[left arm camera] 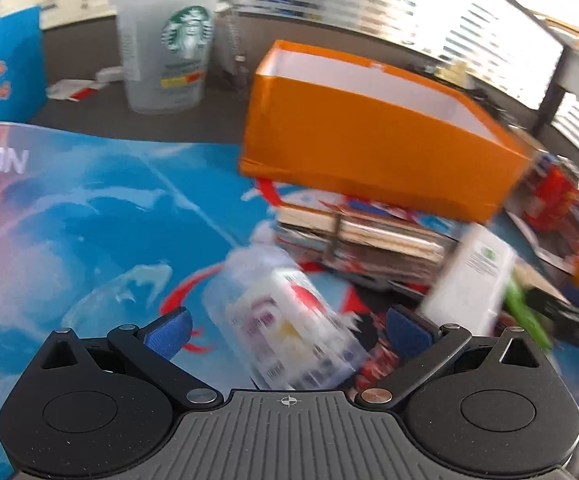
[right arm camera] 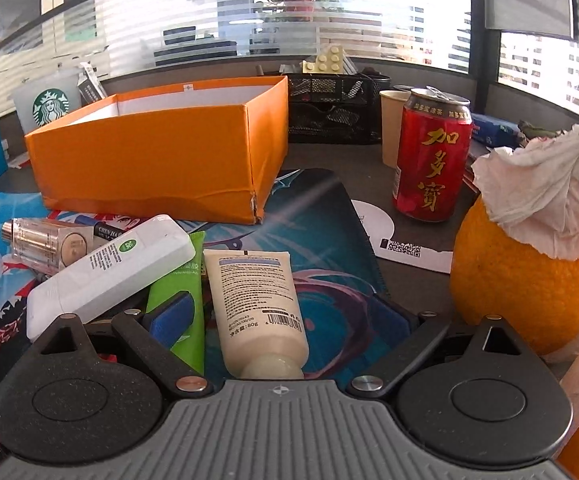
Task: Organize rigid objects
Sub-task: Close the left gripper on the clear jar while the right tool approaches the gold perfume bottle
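Landmark: orange box [right arm camera: 157, 152], the largest item. Open-topped, white inside, orange outer walls, its near lower corner split and creased. It sits on a printed blue desk mat [right arm camera: 321, 216], long axis running left to right in the right wrist view. Also seen, blurred, in the left wrist view [left arm camera: 369, 136].

Orange fruit [right arm camera: 525, 280]: well to the right of the box, with crumpled white tissue [right arm camera: 545, 184] draped over its top.

Red drink can [right arm camera: 433, 160]: upright, right of the box, beside a paper cup [right arm camera: 391, 128]; tab end up.

Black mesh organiser [right arm camera: 333, 108]: behind the box's right end, a pale toy brick [right arm camera: 327, 60] on top.

Clear Starbucks cup [right arm camera: 47, 104]: upright behind the box's left end.

White flat case [right arm camera: 109, 272]: in front of the box, tilted, long axis rising from near-left toward far-right, green round logo on its face.

Cream tube [right arm camera: 257, 304]: in front of the box and right of the case, lying flat, crimped end toward the box, cap end toward the camera, printed text and barcode upward.

Green tube [right arm camera: 185, 280]: between case and cream tube, long axis toward the box.

Clear plastic bottle [left arm camera: 285, 328]: lying in front of the box, heavily blurred, label unreadable.

Metallic cosmetic bottle [right arm camera: 45, 244]: lying on its side just before the box's left front.

Left gripper [left arm camera: 287, 330]: blue pads spread wide to either side of the clear bottle, apart from it.

Right gripper [right arm camera: 289, 312]: left blue pad [right arm camera: 175, 316] set far to one side, jaws spread, holding nothing; the cream tube lies between them.
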Tool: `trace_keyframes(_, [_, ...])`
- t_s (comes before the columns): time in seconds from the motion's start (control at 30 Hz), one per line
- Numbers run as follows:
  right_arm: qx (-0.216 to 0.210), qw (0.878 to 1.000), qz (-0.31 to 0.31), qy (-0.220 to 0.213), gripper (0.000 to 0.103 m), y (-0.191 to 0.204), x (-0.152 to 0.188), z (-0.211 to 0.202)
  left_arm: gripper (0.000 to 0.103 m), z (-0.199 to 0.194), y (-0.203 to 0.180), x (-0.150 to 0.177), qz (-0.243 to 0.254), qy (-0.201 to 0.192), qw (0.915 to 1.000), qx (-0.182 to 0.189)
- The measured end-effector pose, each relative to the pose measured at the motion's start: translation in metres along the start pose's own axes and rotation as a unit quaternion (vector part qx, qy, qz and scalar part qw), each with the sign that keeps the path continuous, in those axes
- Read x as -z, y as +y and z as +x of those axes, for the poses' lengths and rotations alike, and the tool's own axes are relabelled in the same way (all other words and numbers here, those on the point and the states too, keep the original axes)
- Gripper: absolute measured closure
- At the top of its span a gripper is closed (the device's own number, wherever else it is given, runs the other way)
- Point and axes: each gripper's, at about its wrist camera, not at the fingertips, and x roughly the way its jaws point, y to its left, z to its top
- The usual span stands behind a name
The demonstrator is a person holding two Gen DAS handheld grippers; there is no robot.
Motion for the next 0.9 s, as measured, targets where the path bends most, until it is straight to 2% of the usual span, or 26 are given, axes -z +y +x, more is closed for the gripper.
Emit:
trace_keyframes(0.07, [0.002,1.0,-0.003,-0.002,0.009,0.002,0.001,0.0,0.0,0.011,0.005,-0.001,-0.012,0.008,0.9997,-0.02])
trace_keyframes(0.13, [0.005,1.0,-0.011,-0.007,0.009,0.004,0.001,-0.001,0.0,0.017,0.013,0.001,-0.021,0.019,0.9994,-0.02])
trace_keyframes(0.33, [-0.017,1.0,0.007,-0.002,0.013,-0.004,0.003,-0.001,0.001,0.015,0.026,0.015,0.046,0.002,0.9972,-0.059])
trace_keyframes(0.4, [-0.024,1.0,0.018,0.001,0.013,-0.008,0.003,0.0,0.001,0.012,0.036,0.017,0.043,-0.004,0.9968,-0.067])
trace_keyframes(0.5, [-0.022,0.999,0.025,0.002,0.031,-0.012,0.002,-0.001,0.001,0.01,0.046,0.013,0.025,-0.007,0.9974,-0.068])
trace_keyframes(0.57, [-0.031,0.999,0.033,-0.005,0.033,-0.012,-0.001,-0.003,0.001,0.011,0.046,0.01,0.024,-0.008,0.9983,-0.053])
trace_keyframes(0.73, [-0.049,0.998,-0.02,-0.045,0.032,0.02,-0.018,-0.02,0.001,0.019,0.035,0.012,0.061,-0.015,0.9965,-0.056])
trace_keyframes(0.9, [-0.132,0.985,-0.096,-0.049,0.032,0.074,-0.034,-0.014,0.002,0.023,0.038,0.009,0.066,-0.019,0.9964,-0.05])
